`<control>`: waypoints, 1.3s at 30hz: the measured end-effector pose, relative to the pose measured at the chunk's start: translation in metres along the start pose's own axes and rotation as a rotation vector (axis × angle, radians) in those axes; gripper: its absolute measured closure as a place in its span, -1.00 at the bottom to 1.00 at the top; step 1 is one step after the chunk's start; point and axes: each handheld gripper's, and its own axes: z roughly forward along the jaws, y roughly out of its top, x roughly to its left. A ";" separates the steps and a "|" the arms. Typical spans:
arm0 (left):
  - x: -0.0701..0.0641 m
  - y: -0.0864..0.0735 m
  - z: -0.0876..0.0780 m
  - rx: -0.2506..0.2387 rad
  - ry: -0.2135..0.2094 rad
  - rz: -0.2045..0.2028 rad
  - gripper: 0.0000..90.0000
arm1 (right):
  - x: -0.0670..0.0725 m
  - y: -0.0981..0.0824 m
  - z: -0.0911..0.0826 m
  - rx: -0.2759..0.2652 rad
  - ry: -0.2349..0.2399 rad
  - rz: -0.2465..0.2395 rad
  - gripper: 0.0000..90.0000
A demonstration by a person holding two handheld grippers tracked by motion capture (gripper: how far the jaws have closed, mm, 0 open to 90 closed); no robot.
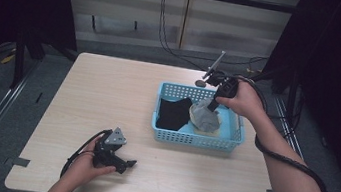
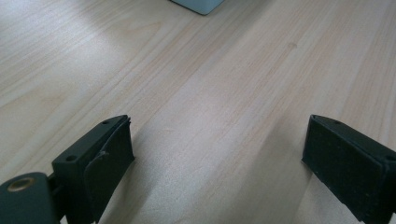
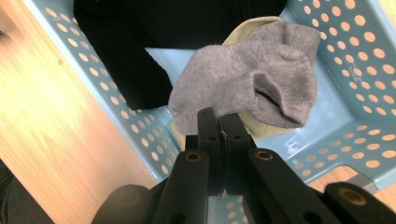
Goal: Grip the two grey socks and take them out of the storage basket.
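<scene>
A person lifts a grey sock (image 3: 247, 86) out of a blue basket (image 1: 233, 135) with the right gripper (image 1: 214, 103).

The sock is soft ribbed knit, bunched and drooping; its long axis cannot be told. The right gripper's jaws are pressed together, pinching its edge above a cream cloth (image 3: 261, 128) and a black knit garment (image 1: 174, 112) in the perforated plastic basket, right of the table's centre. The left gripper (image 1: 128, 162) rests at the near left of the pale wood-grain table (image 1: 108, 92), jaws spread wide, nothing between them. Grey floor and beige wall panels lie beyond.
</scene>
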 end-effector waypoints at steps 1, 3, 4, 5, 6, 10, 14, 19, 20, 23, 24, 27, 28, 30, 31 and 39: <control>0.000 0.000 0.000 0.000 0.000 0.000 -0.83 | 0.001 0.000 -0.002 0.000 0.003 0.006 0.98; 0.000 0.000 0.000 0.000 0.000 0.000 -0.83 | 0.001 0.000 -0.007 -0.001 -0.001 0.004 0.98; 0.000 0.000 0.000 0.000 0.000 0.000 -0.83 | 0.001 0.000 -0.007 -0.001 -0.001 0.004 0.98; 0.000 0.000 0.000 0.000 0.000 0.000 -0.83 | 0.001 0.000 -0.009 -0.005 -0.001 0.000 0.98; 0.000 0.000 0.000 0.000 0.000 0.000 -0.83 | 0.002 0.000 -0.011 -0.003 0.000 -0.004 0.98; 0.000 0.000 0.000 0.000 -0.001 0.000 -0.83 | 0.004 -0.001 -0.018 -0.023 0.002 -0.015 0.98; 0.000 0.000 0.000 0.001 0.002 0.000 -0.83 | 0.009 -0.003 -0.028 -0.031 -0.001 -0.030 0.98; 0.000 0.000 0.000 0.000 0.000 0.000 -0.83 | 0.018 -0.004 -0.040 -0.040 -0.001 -0.054 0.98; 0.000 0.000 0.000 0.001 0.002 0.000 -0.83 | 0.019 -0.004 -0.042 -0.046 -0.002 -0.059 0.98; 0.000 0.000 0.000 0.001 0.002 0.000 -0.83 | 0.025 -0.005 -0.050 -0.061 -0.001 -0.069 0.98; 0.000 0.000 0.000 0.001 0.002 0.000 -0.83 | 0.027 -0.006 -0.052 -0.060 0.000 -0.075 0.98; 0.000 0.000 0.000 0.001 0.002 0.000 -0.83 | 0.035 -0.008 -0.060 -0.069 -0.001 -0.095 0.98; 0.000 0.000 0.000 0.000 0.000 -0.001 -0.83 | 0.035 -0.008 -0.060 -0.069 -0.001 -0.095 0.98; 0.000 0.000 0.000 0.001 0.003 0.000 -0.83 | 0.043 -0.011 -0.065 -0.073 0.001 -0.114 0.98; 0.000 0.000 0.000 0.000 0.002 -0.001 -0.83 | 0.046 -0.011 -0.066 -0.076 0.002 -0.120 0.98; 0.000 0.000 0.000 0.000 0.002 -0.001 -0.83 | 0.073 -0.017 -0.064 -0.085 0.033 -0.194 0.98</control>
